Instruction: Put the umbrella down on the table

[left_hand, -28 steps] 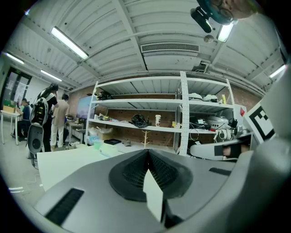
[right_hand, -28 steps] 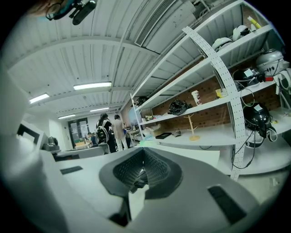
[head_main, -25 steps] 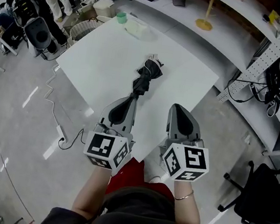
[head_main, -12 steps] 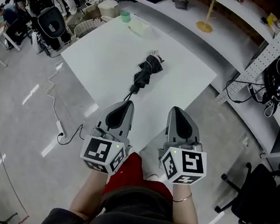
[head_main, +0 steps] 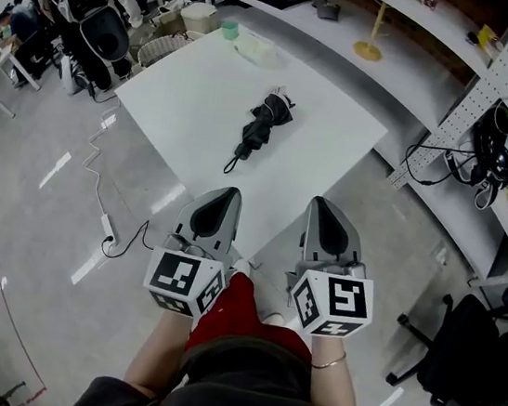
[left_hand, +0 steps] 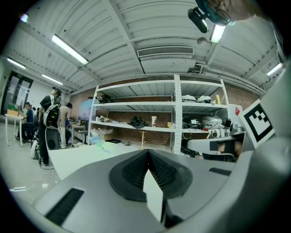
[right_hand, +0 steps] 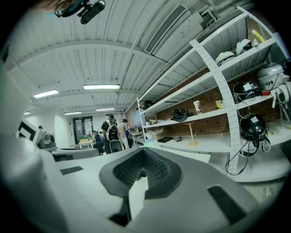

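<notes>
My left gripper (head_main: 226,193) and right gripper (head_main: 321,204) are clamped together, empty. The umbrella (head_main: 263,124) lies on the white table (head_main: 195,86), with grey floor (head_main: 55,216) around it.

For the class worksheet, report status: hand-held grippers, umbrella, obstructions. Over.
Left hand-held gripper shut, empty. Right hand-held gripper shut, empty. Umbrella folded, lying on table. Nothing in the way.

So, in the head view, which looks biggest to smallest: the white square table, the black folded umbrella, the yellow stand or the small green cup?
1. white square table
2. black folded umbrella
3. yellow stand, farther back, so truly unsure against the umbrella
4. small green cup
</notes>
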Demonstrator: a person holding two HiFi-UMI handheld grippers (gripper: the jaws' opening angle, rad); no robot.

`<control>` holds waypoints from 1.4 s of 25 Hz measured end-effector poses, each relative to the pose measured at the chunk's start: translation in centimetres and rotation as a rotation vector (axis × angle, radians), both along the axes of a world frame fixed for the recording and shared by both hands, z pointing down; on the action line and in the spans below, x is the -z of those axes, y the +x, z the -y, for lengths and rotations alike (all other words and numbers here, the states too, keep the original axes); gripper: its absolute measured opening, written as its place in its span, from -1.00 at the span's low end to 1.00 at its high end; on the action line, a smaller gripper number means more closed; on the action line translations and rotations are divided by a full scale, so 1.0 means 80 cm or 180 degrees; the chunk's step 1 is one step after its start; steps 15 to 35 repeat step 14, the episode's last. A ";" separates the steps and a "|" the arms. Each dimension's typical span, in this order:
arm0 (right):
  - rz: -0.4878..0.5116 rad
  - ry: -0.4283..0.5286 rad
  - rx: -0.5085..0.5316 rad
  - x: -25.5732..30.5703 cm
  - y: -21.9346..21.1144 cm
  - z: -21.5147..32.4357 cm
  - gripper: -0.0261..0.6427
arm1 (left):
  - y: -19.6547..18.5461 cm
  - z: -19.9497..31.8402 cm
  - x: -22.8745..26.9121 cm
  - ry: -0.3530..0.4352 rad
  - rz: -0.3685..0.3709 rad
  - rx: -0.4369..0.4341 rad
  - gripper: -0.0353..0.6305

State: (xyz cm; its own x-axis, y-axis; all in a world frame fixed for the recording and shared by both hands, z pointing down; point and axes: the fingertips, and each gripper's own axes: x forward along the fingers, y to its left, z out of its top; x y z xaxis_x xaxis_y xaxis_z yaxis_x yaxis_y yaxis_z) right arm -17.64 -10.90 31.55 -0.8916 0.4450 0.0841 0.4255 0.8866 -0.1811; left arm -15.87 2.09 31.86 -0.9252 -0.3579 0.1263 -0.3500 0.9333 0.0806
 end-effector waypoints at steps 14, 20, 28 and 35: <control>0.0072 -0.0026 0.0082 0.003 0.042 0.003 -0.87 | 0.037 0.006 -0.002 0.0051 -0.0032 0.0028 -0.85; 0.0072 -0.0026 0.0082 0.003 0.042 0.003 -0.87 | 0.037 0.006 -0.002 0.0051 -0.0032 0.0028 -0.85; 0.0072 -0.0026 0.0082 0.003 0.042 0.003 -0.87 | 0.037 0.006 -0.002 0.0051 -0.0032 0.0028 -0.85; 0.0072 -0.0026 0.0082 0.003 0.042 0.003 -0.87 | 0.037 0.006 -0.002 0.0051 -0.0032 0.0028 -0.85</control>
